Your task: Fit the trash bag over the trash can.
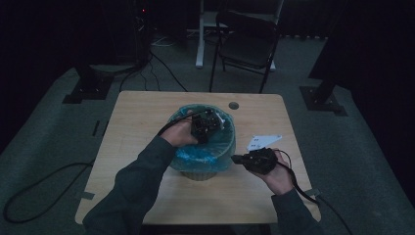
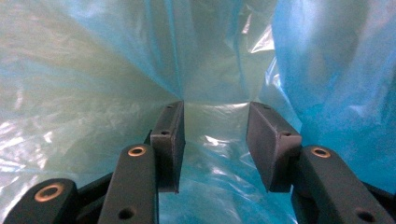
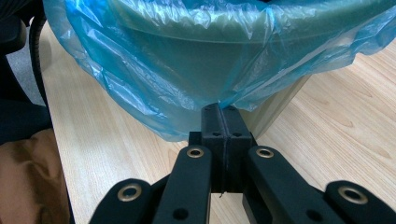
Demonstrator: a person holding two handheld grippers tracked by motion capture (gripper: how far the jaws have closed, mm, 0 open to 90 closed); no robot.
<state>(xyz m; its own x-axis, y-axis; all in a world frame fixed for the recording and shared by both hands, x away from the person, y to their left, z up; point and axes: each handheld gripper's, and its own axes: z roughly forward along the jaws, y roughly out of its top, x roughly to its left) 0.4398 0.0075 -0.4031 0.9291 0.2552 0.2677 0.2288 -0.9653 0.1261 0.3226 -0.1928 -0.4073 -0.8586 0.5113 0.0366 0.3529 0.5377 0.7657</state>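
A small bin (image 1: pixel 198 175) lined with a thin blue plastic bag (image 1: pixel 215 147) stands in the middle of the wooden table (image 1: pixel 142 122). My left gripper (image 1: pixel 208 125) reaches down inside the bin from its left rim. In the left gripper view, my left gripper (image 2: pixel 215 140) stands open with only bag film (image 2: pixel 93 70) beyond its jaws and nothing between them. My right gripper (image 1: pixel 240 159) is at the bin's right side, low on the outside. In the right gripper view its jaws (image 3: pixel 223 128) are shut on the hanging hem of the bag (image 3: pixel 187 60), beside the bin's beige wall (image 3: pixel 280 100).
A round cable hole (image 1: pixel 233 105) sits in the table behind the bin. A black folding chair (image 1: pixel 249 39) stands past the far edge, and cables (image 1: pixel 39 191) run over the floor at the left. Stand bases (image 1: pixel 323 100) flank the table.
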